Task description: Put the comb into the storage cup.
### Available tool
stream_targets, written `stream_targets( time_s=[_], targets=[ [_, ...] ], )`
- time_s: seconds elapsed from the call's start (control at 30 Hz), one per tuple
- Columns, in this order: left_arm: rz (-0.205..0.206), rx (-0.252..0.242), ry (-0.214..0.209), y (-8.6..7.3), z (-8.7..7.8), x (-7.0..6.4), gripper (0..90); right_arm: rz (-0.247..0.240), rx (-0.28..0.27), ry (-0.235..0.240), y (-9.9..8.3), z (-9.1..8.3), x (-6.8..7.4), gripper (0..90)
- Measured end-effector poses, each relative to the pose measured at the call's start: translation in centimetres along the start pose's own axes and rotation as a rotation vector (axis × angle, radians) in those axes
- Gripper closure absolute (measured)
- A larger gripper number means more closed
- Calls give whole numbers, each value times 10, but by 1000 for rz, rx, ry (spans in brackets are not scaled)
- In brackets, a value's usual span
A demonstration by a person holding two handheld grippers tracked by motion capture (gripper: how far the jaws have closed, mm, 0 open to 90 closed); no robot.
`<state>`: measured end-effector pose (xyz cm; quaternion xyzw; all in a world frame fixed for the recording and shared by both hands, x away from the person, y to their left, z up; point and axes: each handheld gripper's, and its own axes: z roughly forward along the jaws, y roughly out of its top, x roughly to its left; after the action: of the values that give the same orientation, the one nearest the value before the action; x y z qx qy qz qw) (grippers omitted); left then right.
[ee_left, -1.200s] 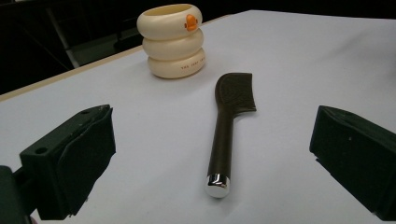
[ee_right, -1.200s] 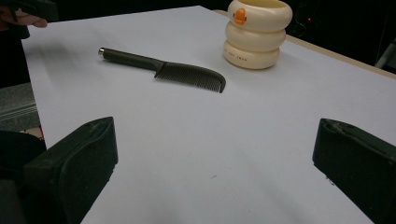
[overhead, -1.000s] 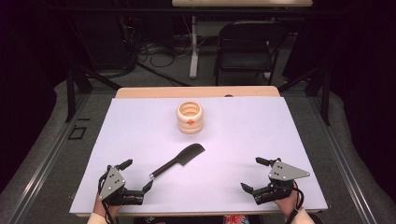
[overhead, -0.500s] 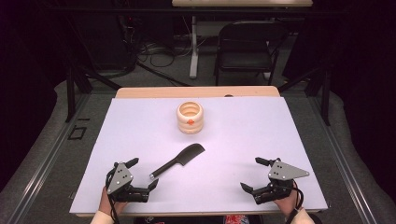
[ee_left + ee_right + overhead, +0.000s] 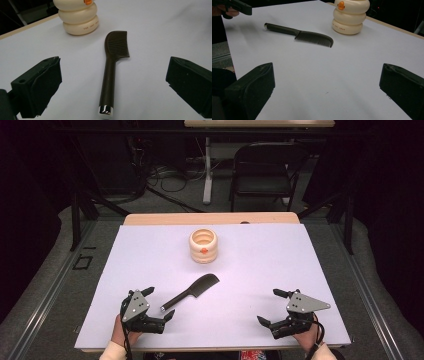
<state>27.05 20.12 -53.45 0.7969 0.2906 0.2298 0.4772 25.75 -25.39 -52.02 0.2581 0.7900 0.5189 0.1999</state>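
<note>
Comb (image 5: 192, 292) unmoved; left gripper (image 5: 158, 304) crept nearer handle, fingers wide, empty; right gripper (image 5: 273, 307) likewise.

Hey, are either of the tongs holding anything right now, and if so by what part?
Nothing is held. The left tongs stand open just short of the comb's handle end, not touching it. The right tongs are open over bare table.

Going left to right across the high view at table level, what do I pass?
Left gripper → comb → cream ringed holder → right gripper.
</note>
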Motion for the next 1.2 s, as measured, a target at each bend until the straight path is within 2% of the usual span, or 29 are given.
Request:
stream_targets(
  time_s=[0.6, 0.7, 0.73, 0.8, 0.83, 0.9, 0.93, 0.97, 1.0, 1.07, 1.1, 1.13, 1.2],
  targets=[
    [10, 82, -36, 9, 26, 3, 5, 5, 7, 0, 0, 1, 0, 0],
    [11, 100, -45, 9, 29, 3, 38, 2, 10, 0, 0, 1, 0, 0],
    [15, 108, -54, 9, 29, 3, 64, 0, 10, 1, 0, 1, 0, 0],
    [20, 119, -60, 8, 31, 2, 174, 2, 16, 1, 0, 2, 0, 0],
    [18, 132, -74, 8, 32, 2, 196, 2, 17, 1, 0, 2, 0, 0],
    [21, 137, -77, 8, 32, 2, 229, 2, 16, 1, 0, 2, 0, 0],
    [22, 141, -77, 7, 32, 3, 292, 5, 17, 3, -1, 2, 0, 0],
    [19, 148, -79, 7, 32, 3, 292, 5, 17, 3, -1, 2, 0, 0],
    [15, 153, -85, 6, 32, 4, 362, 3, 21, 3, -1, 2, 0, 0],
    [16, 168, -95, 5, 33, 4, 431, 4, 20, 3, -1, 2, 0, 0],
    [16, 179, -101, 5, 33, 4, 431, 6, 20, 2, 0, 2, 0, 0],
    [14, 191, -113, 4, 34, 5, 504, 5, 22, 1, -1, 3, 0, 0],
    [10, 200, -117, 4, 35, 5, 537, 5, 25, 1, -1, 3, 0, 0]
  ],
)
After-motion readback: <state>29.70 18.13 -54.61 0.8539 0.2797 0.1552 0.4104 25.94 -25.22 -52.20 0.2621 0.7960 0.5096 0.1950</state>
